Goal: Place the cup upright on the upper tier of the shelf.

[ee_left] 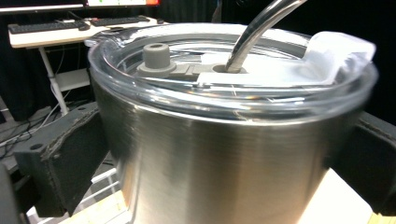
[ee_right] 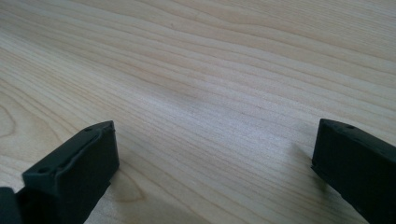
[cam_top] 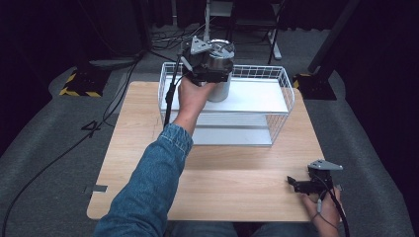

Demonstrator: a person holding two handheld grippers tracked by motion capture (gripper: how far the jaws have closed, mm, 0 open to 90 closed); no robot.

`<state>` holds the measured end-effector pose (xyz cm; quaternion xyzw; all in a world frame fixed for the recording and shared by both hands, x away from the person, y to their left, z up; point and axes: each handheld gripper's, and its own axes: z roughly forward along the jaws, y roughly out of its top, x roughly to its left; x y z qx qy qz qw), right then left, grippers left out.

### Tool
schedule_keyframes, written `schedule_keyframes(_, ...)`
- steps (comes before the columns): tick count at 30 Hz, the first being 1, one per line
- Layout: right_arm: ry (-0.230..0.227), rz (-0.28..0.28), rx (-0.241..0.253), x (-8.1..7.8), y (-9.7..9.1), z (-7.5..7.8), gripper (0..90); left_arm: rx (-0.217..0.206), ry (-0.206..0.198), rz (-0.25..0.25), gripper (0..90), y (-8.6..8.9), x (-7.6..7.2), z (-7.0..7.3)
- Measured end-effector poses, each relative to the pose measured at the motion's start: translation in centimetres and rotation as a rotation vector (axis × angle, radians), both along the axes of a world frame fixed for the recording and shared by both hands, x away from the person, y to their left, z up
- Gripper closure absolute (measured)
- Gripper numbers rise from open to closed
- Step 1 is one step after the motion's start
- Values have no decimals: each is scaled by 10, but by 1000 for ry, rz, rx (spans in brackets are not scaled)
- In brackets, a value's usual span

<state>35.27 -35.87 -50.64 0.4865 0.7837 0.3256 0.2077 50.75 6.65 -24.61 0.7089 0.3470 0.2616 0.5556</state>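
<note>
The steel cup (cam_top: 219, 74), lidded with a bent straw (ee_left: 254, 32), stands in the wire basket (cam_top: 284, 94), clamped by the left hand-held gripper (cam_top: 210, 66); the right hand-held gripper (cam_top: 296, 183) gapes empty over the surface (cam_top: 237, 173).

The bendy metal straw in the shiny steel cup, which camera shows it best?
The left gripper view: the curved metal straw rises close up through the steel cup's clear plastic lid. In the high view the cup is small behind the left gripper, the straw indistinct. The right gripper view looks at bare wooden table.
</note>
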Motion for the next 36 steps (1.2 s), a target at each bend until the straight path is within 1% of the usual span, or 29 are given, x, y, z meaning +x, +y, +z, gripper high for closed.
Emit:
schedule_keyframes(3, 0, -1, 1, 0, 0, 0, 6, 6, -18, -3, 0, 6, -7, 3)
schedule_keyframes(4, 0, -1, 1, 0, 0, 0, 6, 6, -18, -3, 0, 6, -7, 3)
schedule_keyframes(5, 0, -1, 0, 0, 0, 0, 5, -5, -17, -13, 0, 9, -11, 5)
schedule_keyframes(6, 0, -1, 0, 0, 0, 0, 5, -5, -17, -13, 0, 9, -11, 5)
schedule_keyframes(7, 0, -1, 0, 0, 0, 0, 5, -9, -14, -30, 0, 12, -16, 7)
schedule_keyframes(10, 1, 0, 0, 0, 0, 0, 6, -5, -38, -41, 0, 14, -27, 11)
schedule_keyframes(11, 1, -1, 0, 0, 0, 0, 5, 4, -44, -46, 0, 16, -31, 12)
schedule_keyframes(13, 1, -1, 0, 0, 0, 0, 5, 7, -48, -53, 0, 18, -37, 13)
schedule_keyframes(14, 1, -1, 0, 0, 0, 0, 5, 7, -48, -53, 0, 18, -37, 13)
schedule_keyframes(16, 1, -2, -1, 1, 0, 0, 6, 11, -46, -65, 0, 23, -46, 14)
schedule_keyframes(17, 1, -2, -1, 1, 0, 0, 6, 11, -46, -65, 0, 23, -46, 14)
schedule_keyframes(18, -1, -3, -1, 1, 0, 0, 6, 13, -45, -76, 0, 27, -52, 14)
schedule_keyframes(19, -1, -3, -2, 1, 0, 0, 5, 13, -45, -76, 0, 27, -52, 14)
schedule_keyframes(20, -1, -3, -2, 1, 0, 0, 5, 12, -52, -87, 0, 32, -60, 14)
schedule_keyframes(22, -1, -3, -2, 1, 0, 0, 5, 11, -54, -98, 0, 37, -69, 15)
schedule_keyframes(23, -1, -3, -2, 1, 0, 0, 5, 11, -54, -98, 0, 37, -69, 15)
schedule_keyframes(24, -1, -3, -1, 1, 0, 0, 5, 5, -57, -107, 0, 43, -77, 16)
schedule_keyframes(25, -1, -4, -1, 1, 0, 0, 6, 6, -61, -111, 0, 46, -81, 16)
schedule_keyframes(27, -1, -11, -2, 2, 0, 0, 6, 10, -66, -114, 0, 51, -89, 15)
schedule_keyframes(30, -1, -18, -2, 2, 1, 0, 5, 10, -63, -120, 0, 59, -100, 14)
schedule_keyframes(31, -1, -18, -2, 2, 1, 0, 5, 10, -63, -120, 0, 59, -100, 14)
schedule_keyframes(32, -2, -18, -2, 2, 1, 0, 6, 13, -66, -119, 0, 65, -108, 14)
schedule_keyframes(34, -1, -18, -2, 2, 1, 0, 6, 8, -72, -118, 0, 71, -116, 14)
schedule_keyframes(36, -2, -18, -2, 2, 1, 0, 6, 14, -75, -115, 0, 76, -124, 14)
